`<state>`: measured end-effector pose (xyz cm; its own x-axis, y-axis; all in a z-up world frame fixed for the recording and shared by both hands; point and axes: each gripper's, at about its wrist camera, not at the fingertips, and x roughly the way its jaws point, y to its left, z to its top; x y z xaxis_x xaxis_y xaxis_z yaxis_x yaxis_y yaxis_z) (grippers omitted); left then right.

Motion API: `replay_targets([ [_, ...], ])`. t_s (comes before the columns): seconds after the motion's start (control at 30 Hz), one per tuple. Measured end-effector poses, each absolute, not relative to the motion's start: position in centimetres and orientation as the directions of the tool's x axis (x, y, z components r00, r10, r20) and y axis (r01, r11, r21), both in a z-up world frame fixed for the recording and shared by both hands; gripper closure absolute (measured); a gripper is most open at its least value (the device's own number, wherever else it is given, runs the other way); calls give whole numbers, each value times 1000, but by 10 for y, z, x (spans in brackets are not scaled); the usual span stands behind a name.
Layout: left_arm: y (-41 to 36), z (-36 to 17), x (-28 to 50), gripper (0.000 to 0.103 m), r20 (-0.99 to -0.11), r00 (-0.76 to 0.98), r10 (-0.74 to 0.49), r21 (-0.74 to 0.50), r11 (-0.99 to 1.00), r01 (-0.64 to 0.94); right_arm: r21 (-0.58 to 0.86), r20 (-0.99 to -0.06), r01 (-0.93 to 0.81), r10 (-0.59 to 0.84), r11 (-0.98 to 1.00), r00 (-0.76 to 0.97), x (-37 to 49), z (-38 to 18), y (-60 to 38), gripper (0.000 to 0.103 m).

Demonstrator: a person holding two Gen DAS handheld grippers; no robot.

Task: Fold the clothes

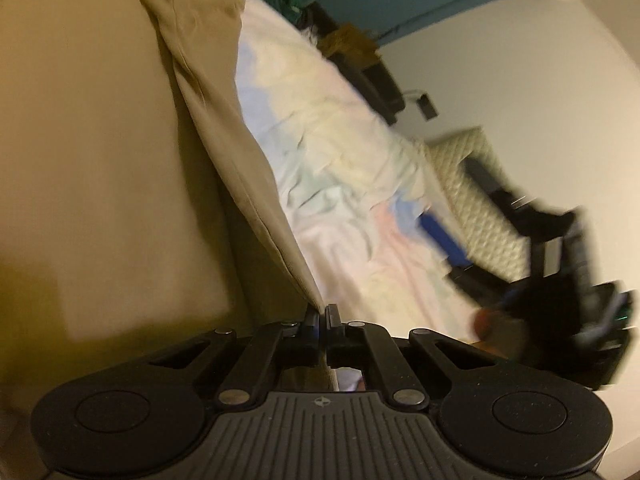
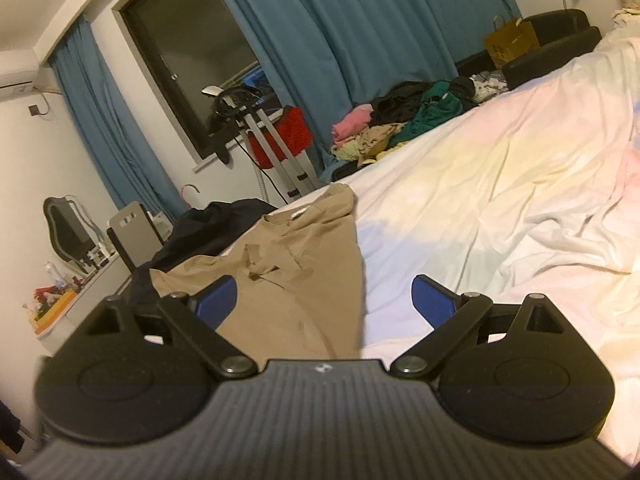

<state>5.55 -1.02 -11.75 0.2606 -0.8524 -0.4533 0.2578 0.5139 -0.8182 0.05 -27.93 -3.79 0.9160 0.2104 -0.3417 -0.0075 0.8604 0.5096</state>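
Your left gripper (image 1: pixel 322 314) pinches an edge of the tan trousers (image 2: pixel 288 264), which lie on the bed sheet (image 2: pixel 500 184). Your right gripper (image 2: pixel 324 296) gapes wide over them, holding nothing. Keep that pinch tight, and grab the cloth edge at 12 o'clock.

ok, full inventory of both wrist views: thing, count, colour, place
tan trousers: 1, khaki, near edge of bed
bed sheet: 1, white with pastel patches, covers bed
dark garment: 1, navy or black, bed's left edge beside trousers
clothes pile: 1, pink, green, black, yellow, far side of bed
curtains: blue, beside dark window
paper bag: 1, brown, far right
red item: 1, by window stand
left gripper: black, shut on trouser edge
right gripper: black, blue pads, open above trousers
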Motion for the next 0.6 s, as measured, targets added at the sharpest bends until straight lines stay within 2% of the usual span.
replay_targets([
  [0.1,7,-110,55,101,-438,284,-853,-834,504,225,510,-355,2,208,860,912,3,-41,-283,7],
  [0.2,26,-113,56,101,-467,293,-834,-842,521,142,509,-369,11,206,861,906,6,-44,-284,7],
  [0.33,44,-115,55,101,-605,325,-727,-745,661,91,508,-389,26,202,861,899,10,-47,-285,7],
  [0.47,38,-121,54,101,-749,340,-568,-569,815,108,502,-404,36,198,864,893,12,-49,-286,7],
  [0.6,37,-129,58,100,-773,342,-535,-543,836,81,489,-418,49,184,871,890,12,-49,-287,7],
])
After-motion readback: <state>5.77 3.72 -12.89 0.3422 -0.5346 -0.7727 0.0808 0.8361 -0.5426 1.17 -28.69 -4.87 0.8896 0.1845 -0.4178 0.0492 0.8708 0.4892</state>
